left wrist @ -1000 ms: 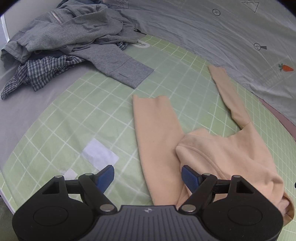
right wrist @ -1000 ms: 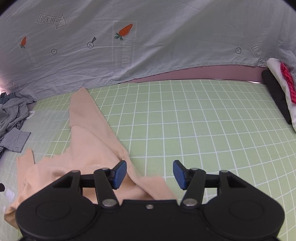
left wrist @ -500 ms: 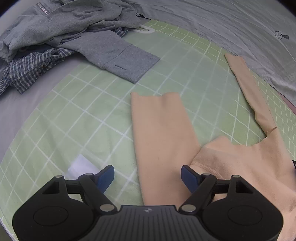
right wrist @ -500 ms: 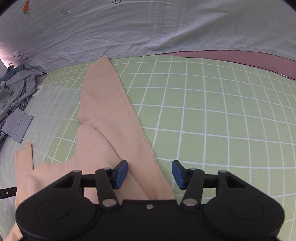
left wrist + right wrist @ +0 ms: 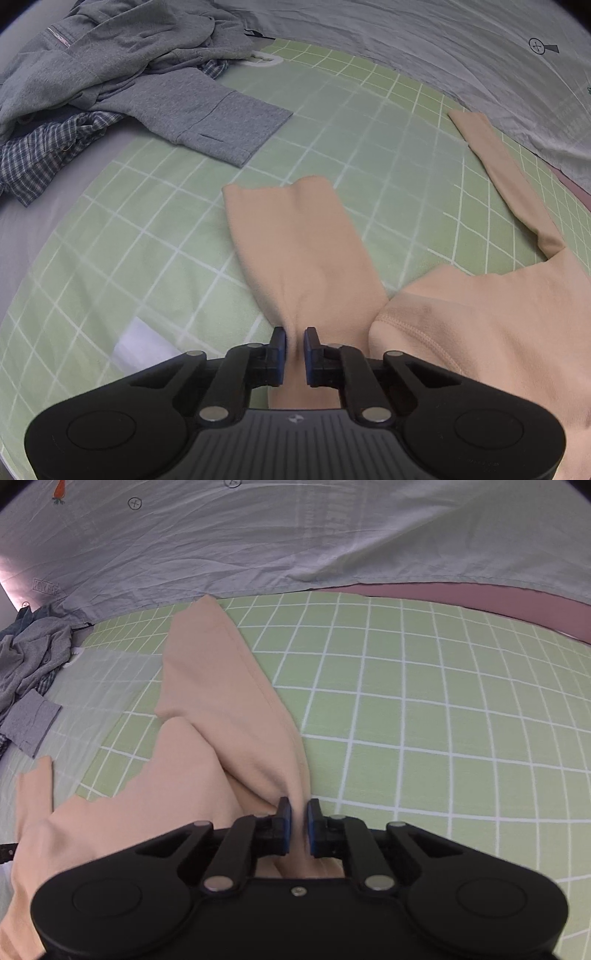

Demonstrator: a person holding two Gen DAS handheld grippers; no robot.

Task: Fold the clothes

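Observation:
A peach long-sleeved top [image 5: 491, 325] lies on the green checked mat [image 5: 155, 229], its body bunched and both sleeves stretched away. My left gripper [image 5: 294, 345] is shut on the near sleeve [image 5: 295, 236], pinching its cloth between the blue pads. In the right wrist view the same top [image 5: 177, 786] lies to the left on the mat [image 5: 443, 720]. My right gripper [image 5: 299, 821] is shut on the other sleeve [image 5: 221, 672], pinching a ridge of cloth near where it joins the body.
A pile of grey clothes [image 5: 122, 62] and a blue checked shirt [image 5: 40, 155] lies at the mat's far left; it also shows in the right wrist view [image 5: 33, 661]. A grey printed sheet [image 5: 295, 535] borders the far side. A white patch [image 5: 140, 343] lies on the mat.
Both grippers moved forward and down onto the peach top and closed, each on a sleeve. Half a second ago both were open above the cloth.

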